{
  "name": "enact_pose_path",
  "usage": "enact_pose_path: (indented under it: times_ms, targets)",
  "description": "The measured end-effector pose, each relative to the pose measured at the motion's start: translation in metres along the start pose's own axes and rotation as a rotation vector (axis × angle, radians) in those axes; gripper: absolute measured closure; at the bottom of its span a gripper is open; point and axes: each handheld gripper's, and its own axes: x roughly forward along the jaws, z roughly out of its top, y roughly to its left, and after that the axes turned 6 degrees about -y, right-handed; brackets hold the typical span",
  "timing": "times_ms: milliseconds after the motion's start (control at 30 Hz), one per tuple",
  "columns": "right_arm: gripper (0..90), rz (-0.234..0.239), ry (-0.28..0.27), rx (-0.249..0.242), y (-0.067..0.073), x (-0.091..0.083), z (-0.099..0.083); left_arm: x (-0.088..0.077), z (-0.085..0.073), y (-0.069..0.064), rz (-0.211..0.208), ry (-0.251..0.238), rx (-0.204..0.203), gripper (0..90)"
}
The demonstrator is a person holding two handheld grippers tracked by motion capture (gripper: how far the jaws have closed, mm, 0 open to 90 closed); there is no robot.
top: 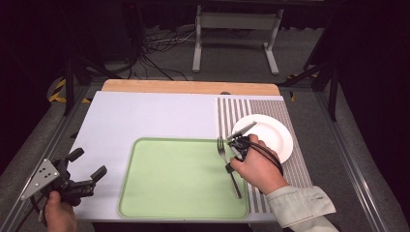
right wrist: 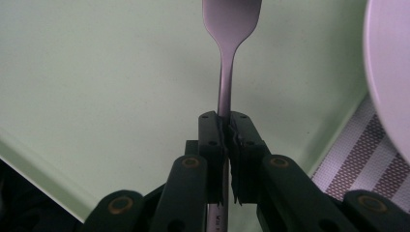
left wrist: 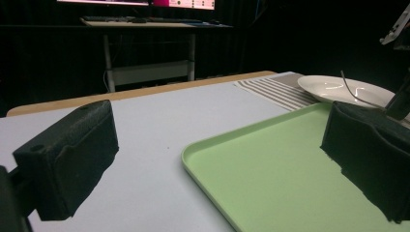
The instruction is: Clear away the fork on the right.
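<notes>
A metal fork (top: 222,150) is held over the right part of the green tray (top: 179,179), tines pointing away from me. My right gripper (top: 228,166) is shut on its handle. In the right gripper view the jaws (right wrist: 226,126) pinch the fork (right wrist: 231,29) just below its neck, with the green tray (right wrist: 106,87) beneath. My left gripper (top: 88,164) rests open at the table's front left corner, holding nothing. In the left gripper view its pads (left wrist: 72,154) stand wide apart, facing the tray (left wrist: 270,164).
A white plate (top: 270,135) sits on a striped placemat (top: 295,169) right of the tray, close to my right hand. The plate (left wrist: 338,89) also shows beyond the tray in the left gripper view. A pale blue mat (top: 135,121) covers the table.
</notes>
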Motion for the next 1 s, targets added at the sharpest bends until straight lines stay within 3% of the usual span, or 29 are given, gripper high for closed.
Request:
enact_pose_path:
  times_ms: [433, 1000]
  targets:
    - [85.2, -0.012, 0.104, 0.035, 0.002, 0.022, 0.002, -0.001, 0.000, 0.000, 0.001, -0.003, -0.005, 0.3]
    - [84.9, 0.001, 0.142, 0.087, -0.008, 0.037, 0.002, 0.000, 0.000, 0.001, -0.001, -0.002, -0.005, 0.3]
